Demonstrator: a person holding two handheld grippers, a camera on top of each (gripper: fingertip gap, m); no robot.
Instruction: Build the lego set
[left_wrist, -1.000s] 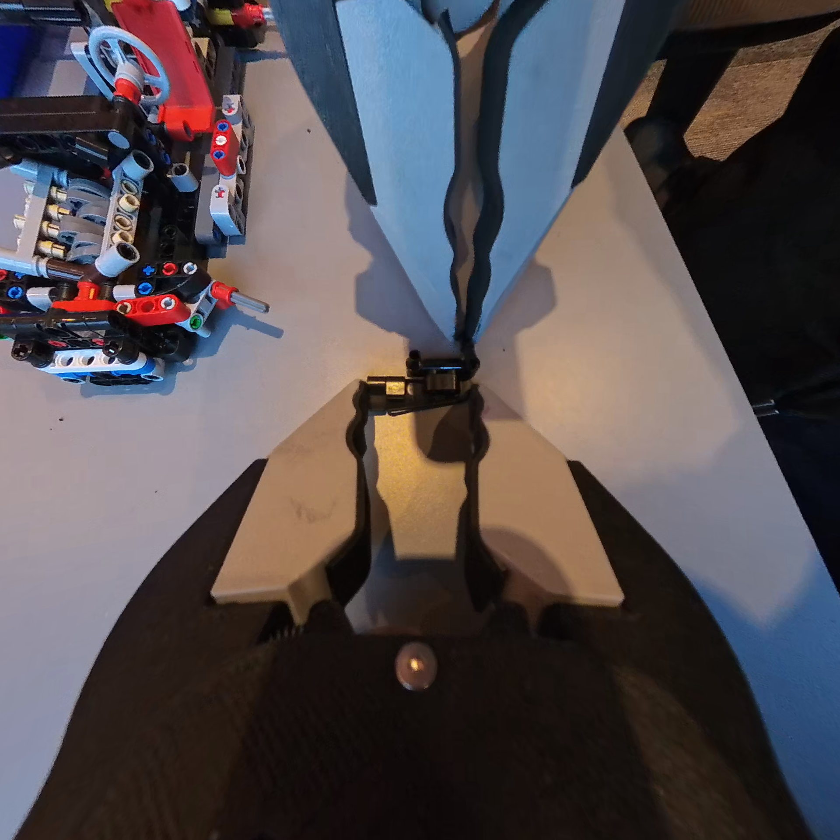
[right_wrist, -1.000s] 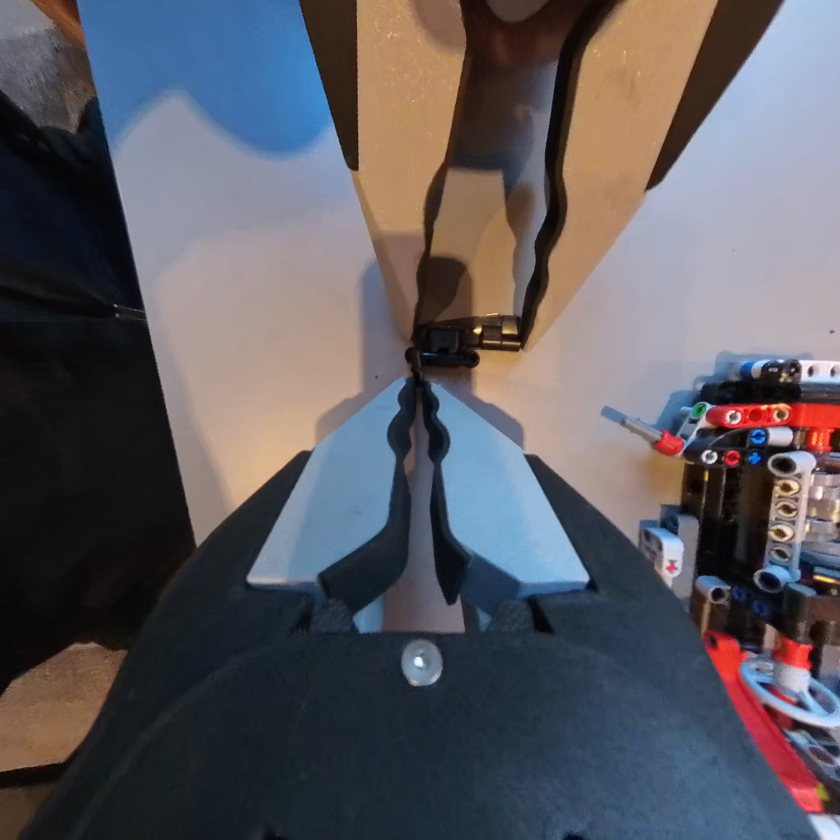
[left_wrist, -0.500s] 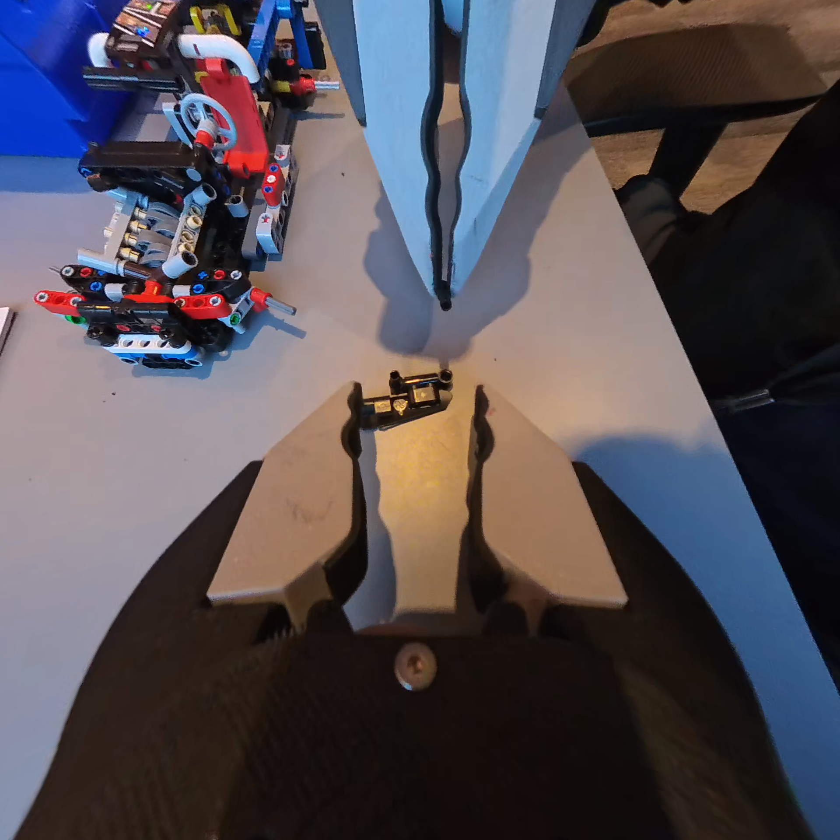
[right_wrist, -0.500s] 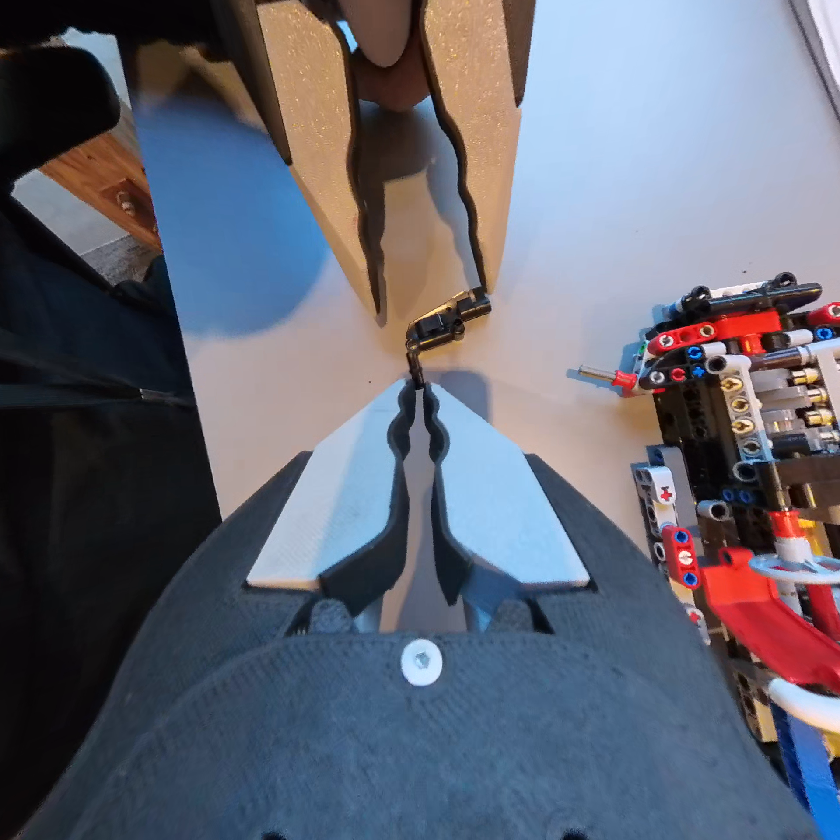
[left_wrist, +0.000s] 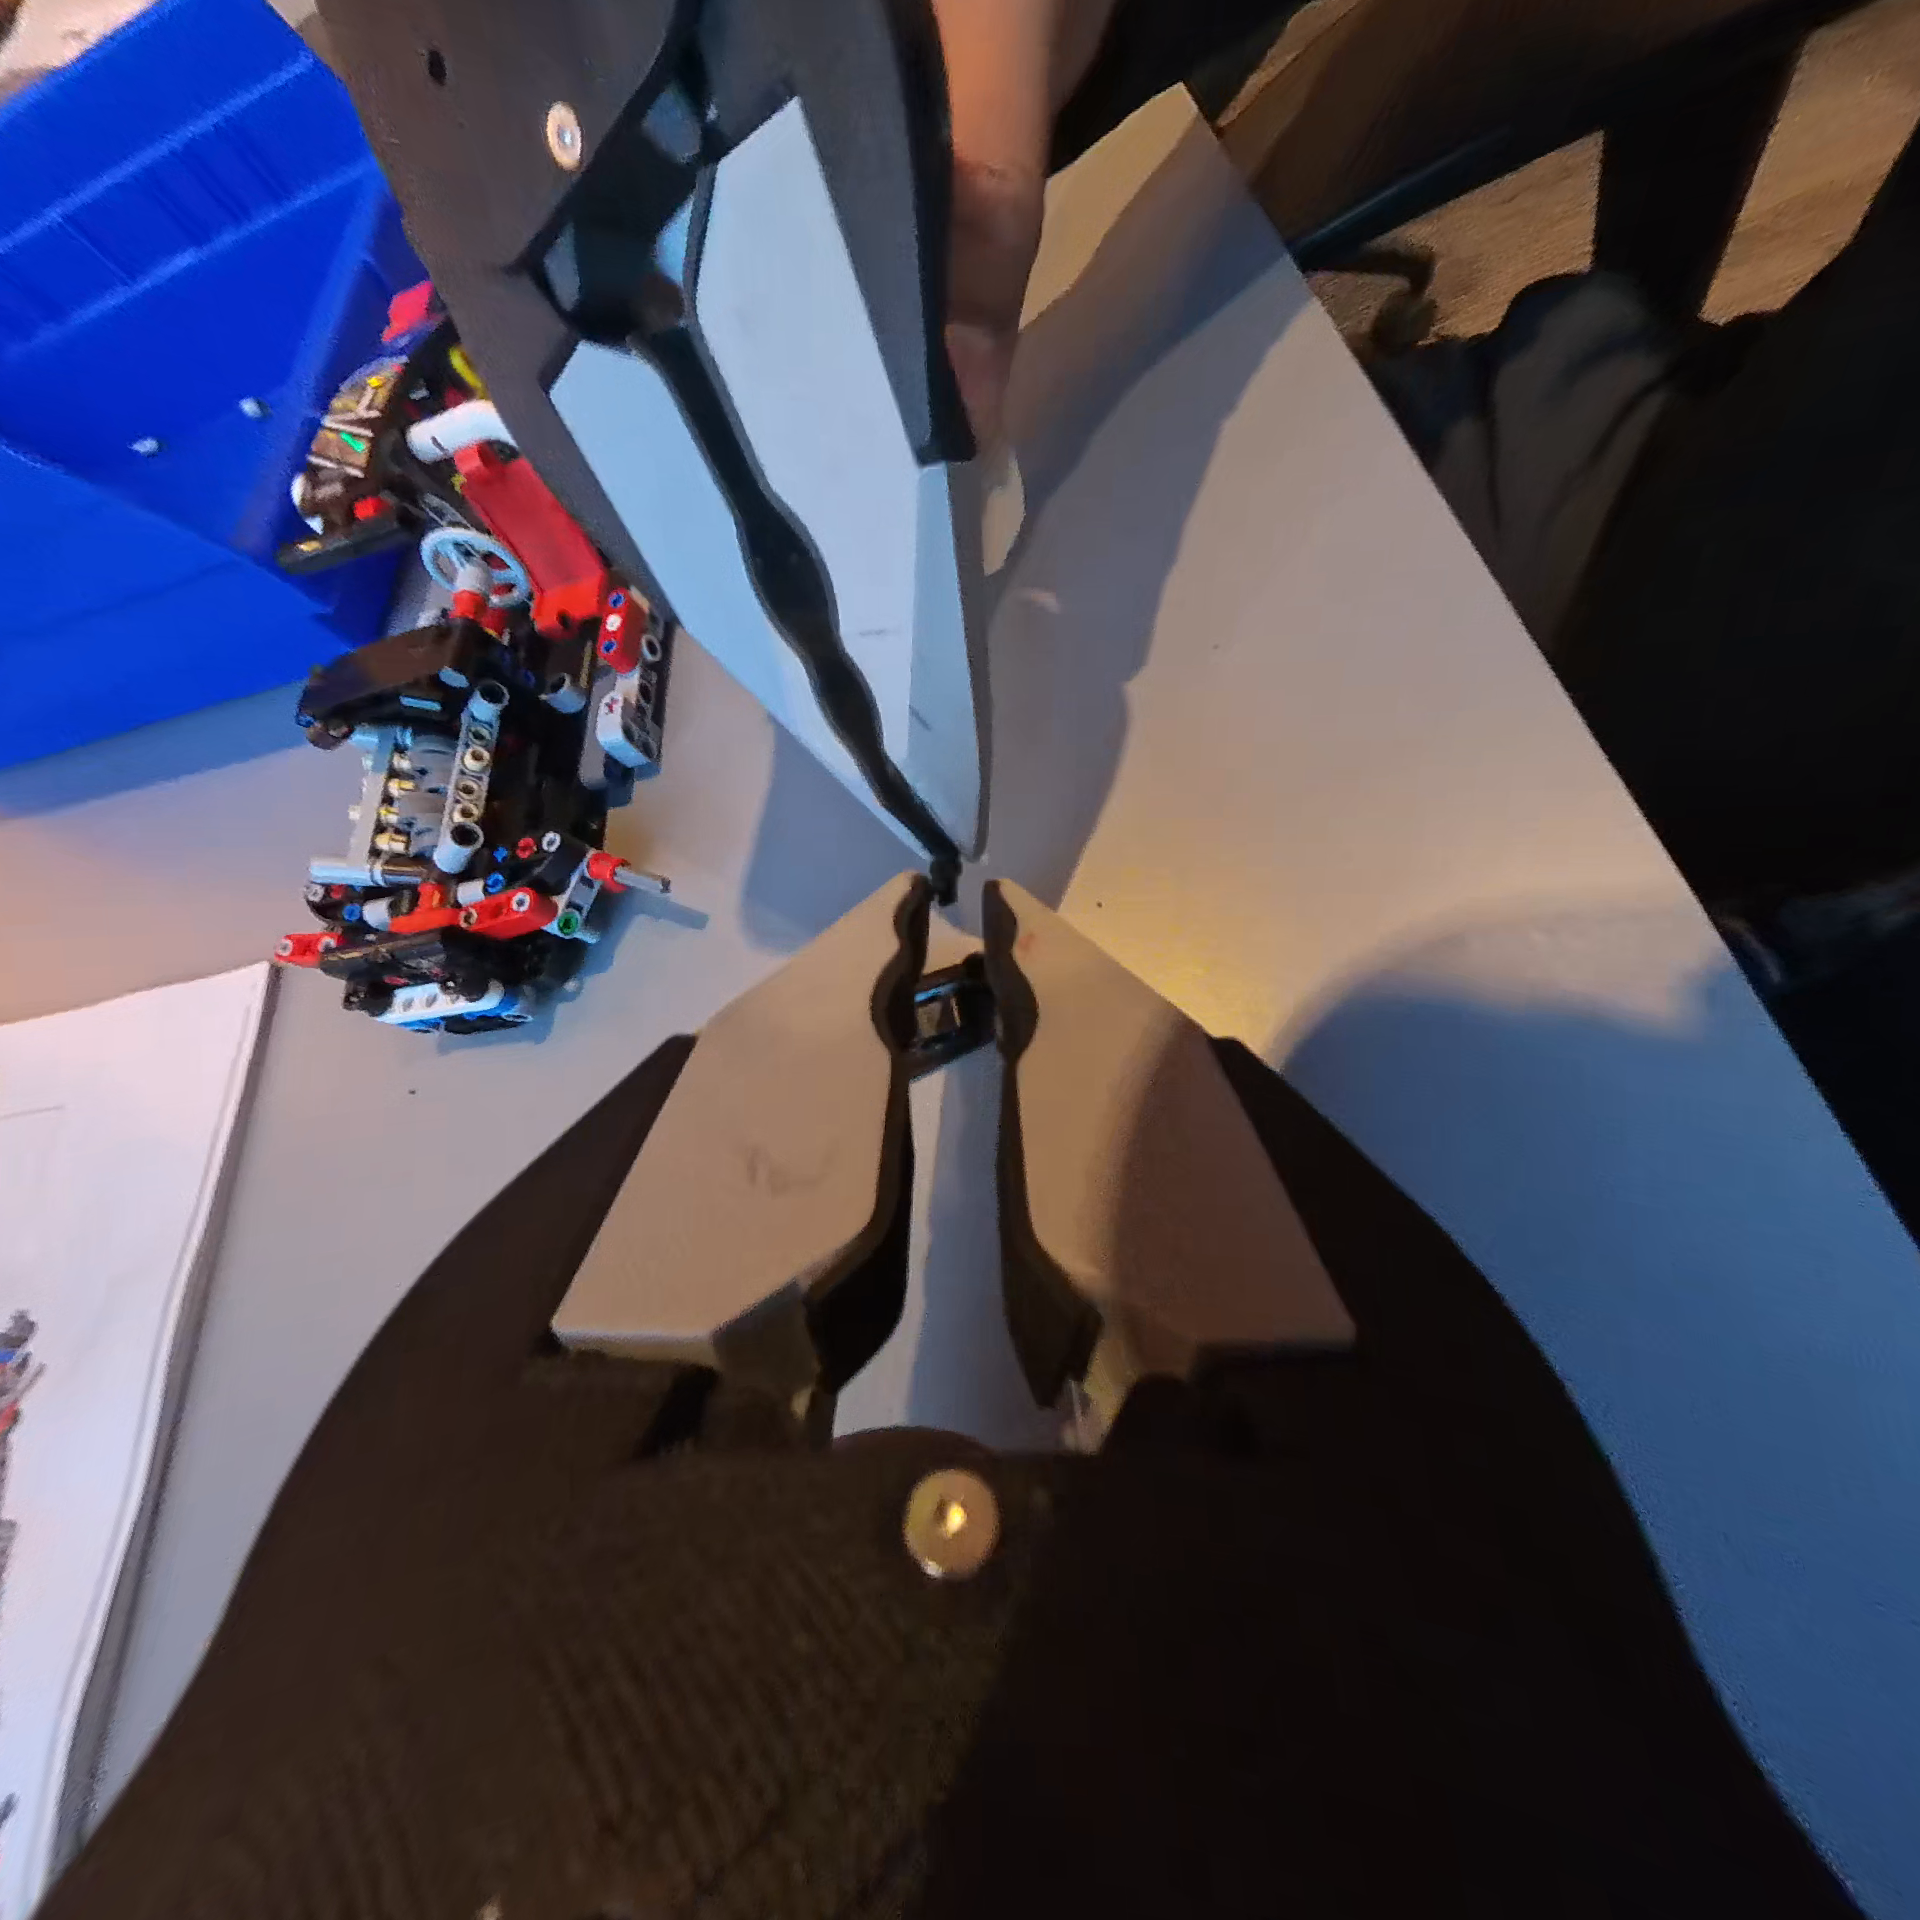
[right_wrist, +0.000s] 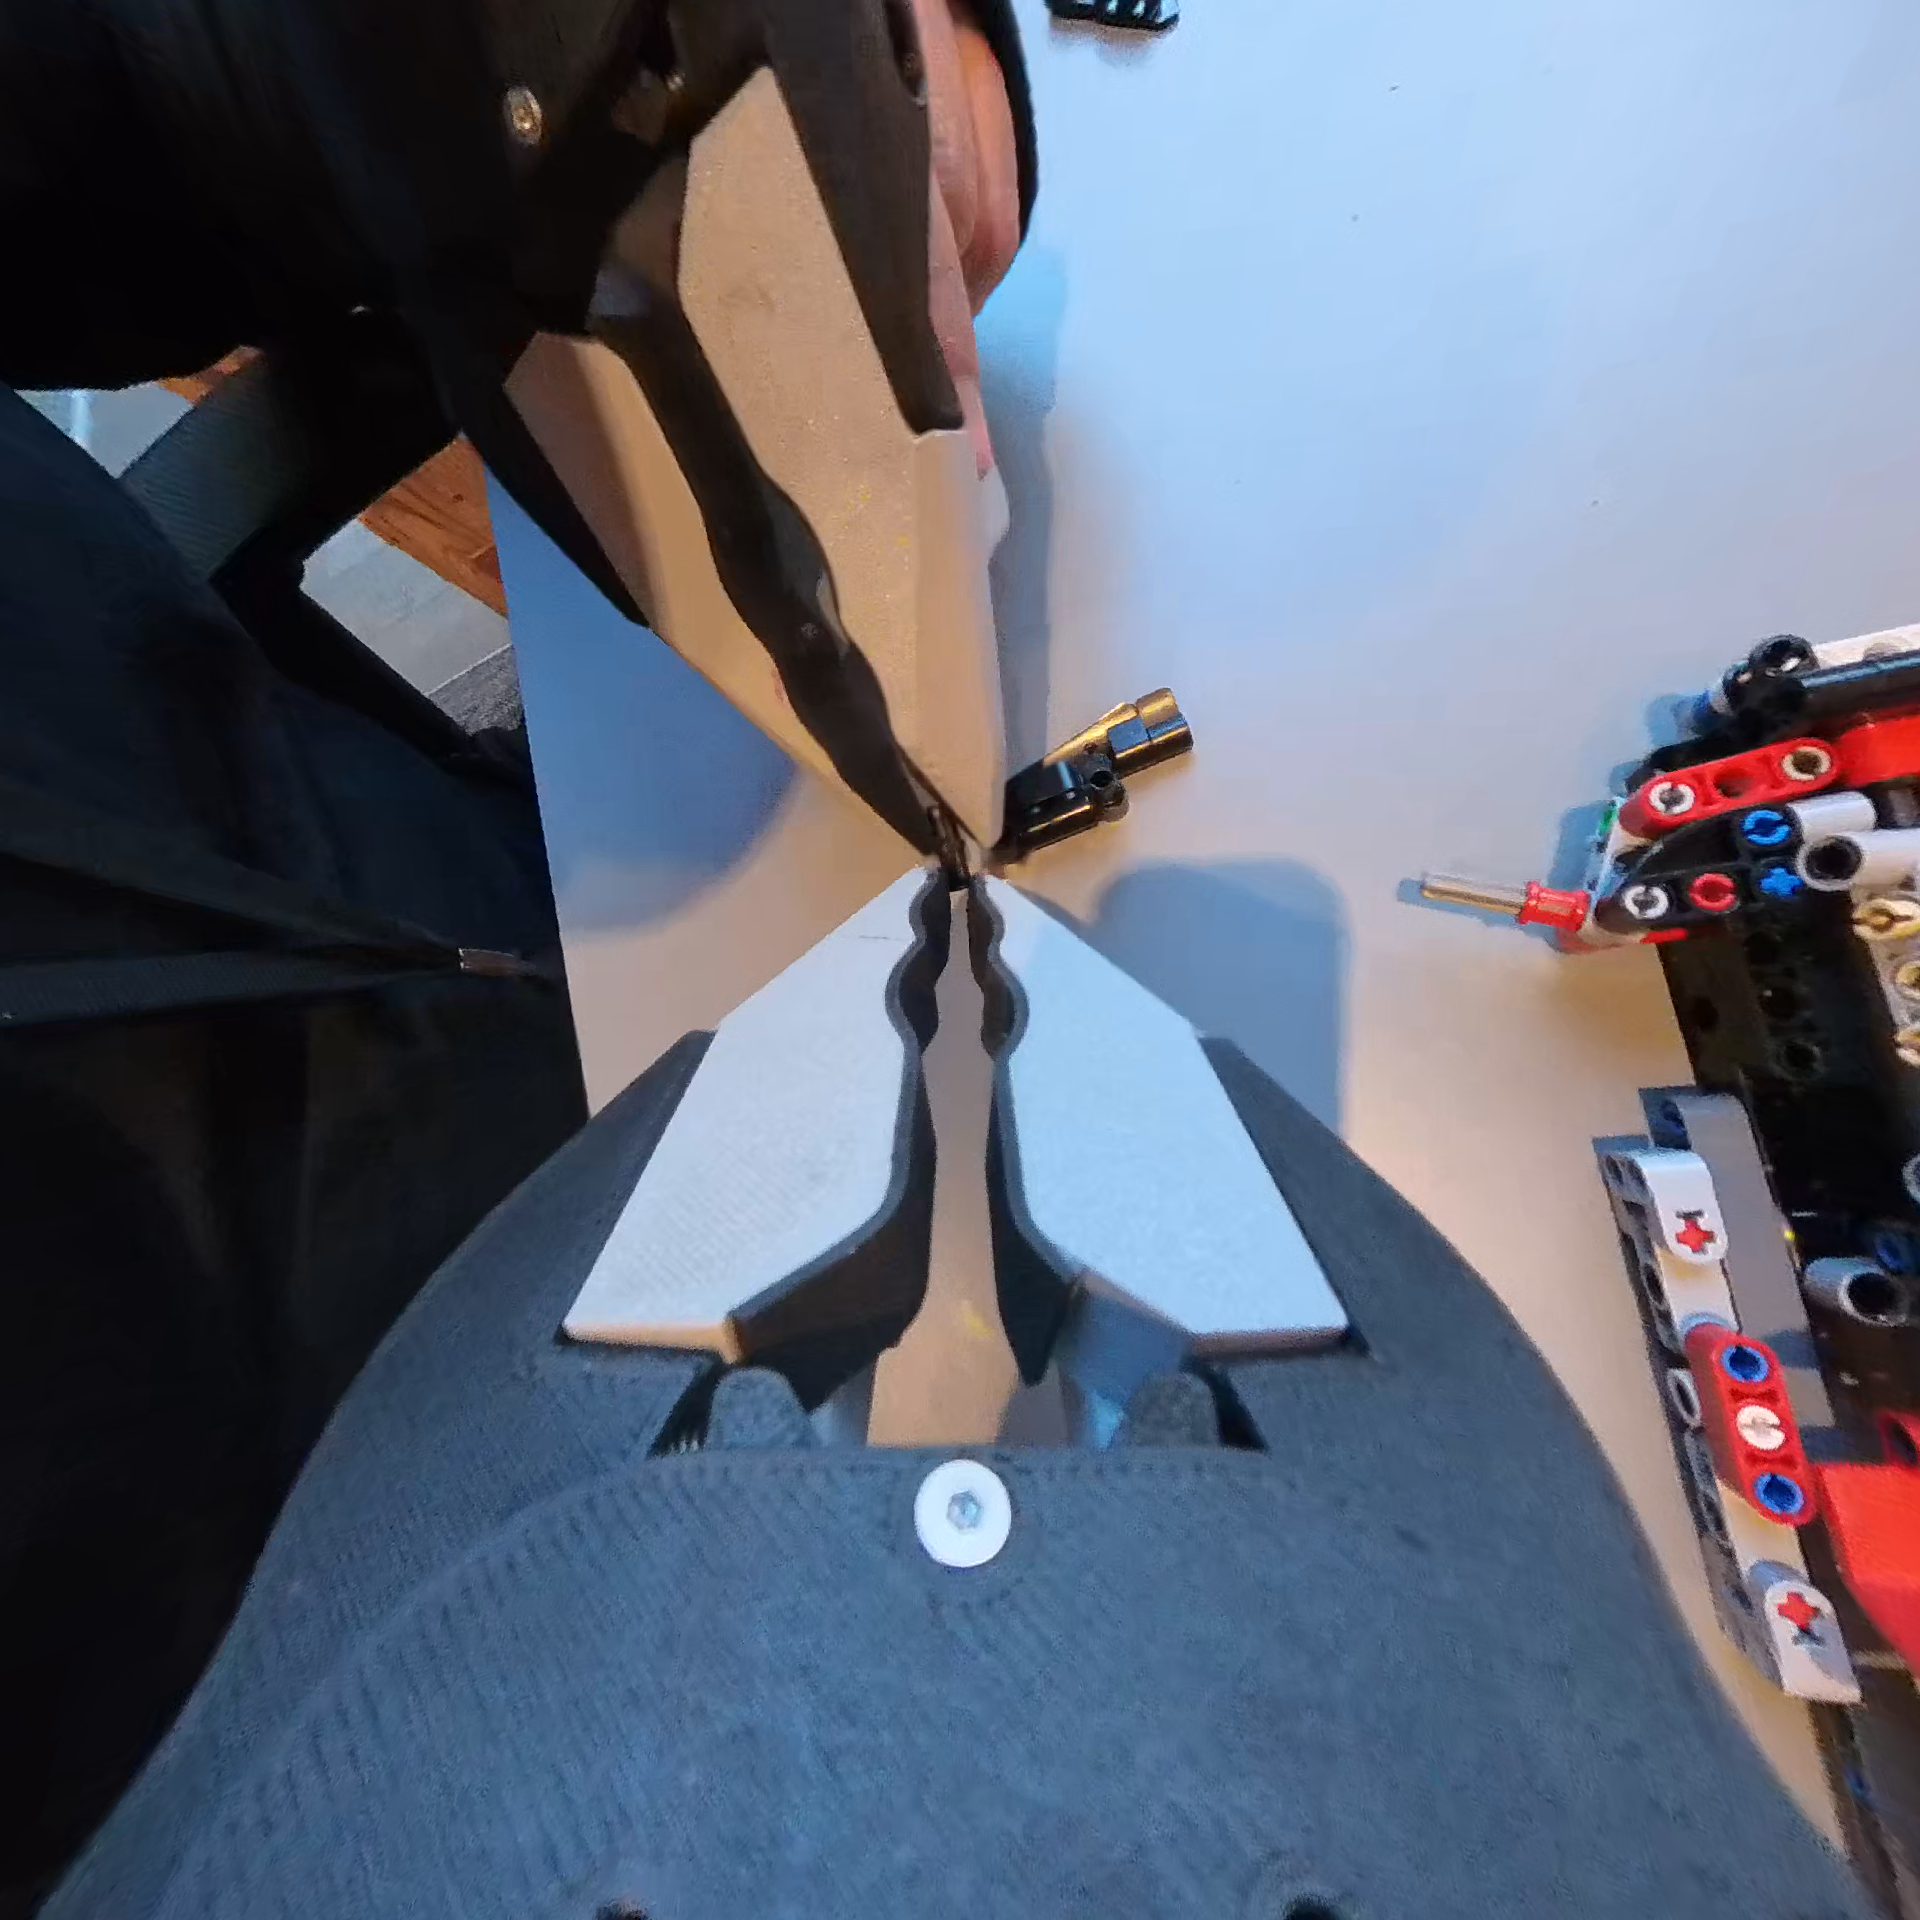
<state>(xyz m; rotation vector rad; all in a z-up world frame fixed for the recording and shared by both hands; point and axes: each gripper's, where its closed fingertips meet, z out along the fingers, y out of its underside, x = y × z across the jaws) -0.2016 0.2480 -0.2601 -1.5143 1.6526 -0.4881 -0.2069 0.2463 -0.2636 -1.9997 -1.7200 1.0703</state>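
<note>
Left hand-held gripper (left_wrist: 951, 899): fingers drawn in on a small black lego piece (left_wrist: 948, 1016), which sits pinched between the pads a little behind the tips. Seen from the right wrist view, that same piece (right_wrist: 1081, 784) juts out past the side of the left gripper's fingers, a black connector with a tan and black stub at its far end, held above the tabletop (right_wrist: 1403, 436).

Right hand-held gripper (right_wrist: 958, 891): pads nearly meeting, tips pinching a tiny black part (right_wrist: 951, 854) too small to identify. Its tips stand tip to tip with the left gripper's, touching or almost so. In the left wrist view the right hand-held gripper (left_wrist: 940, 868) comes in from above, steeply tilted, and a person's hand (left_wrist: 987, 208) shows behind it.

Taking the black lego piece as landmark: the partly built lego model (left_wrist: 478, 800) lies on the tabletop well to its left in the left wrist view, black frame with red, grey and blue parts and a light wheel-shaped part. Beyond the model, a blue bin (left_wrist: 156, 416). Nearer than the model, at the view's left edge, a white instruction sheet (left_wrist: 104, 1299); its print is not readable. No brand marks or legible writing can be made out on any piece. A dark-clothed person (right_wrist: 208, 935) sits off the tabletop's edge.
</note>
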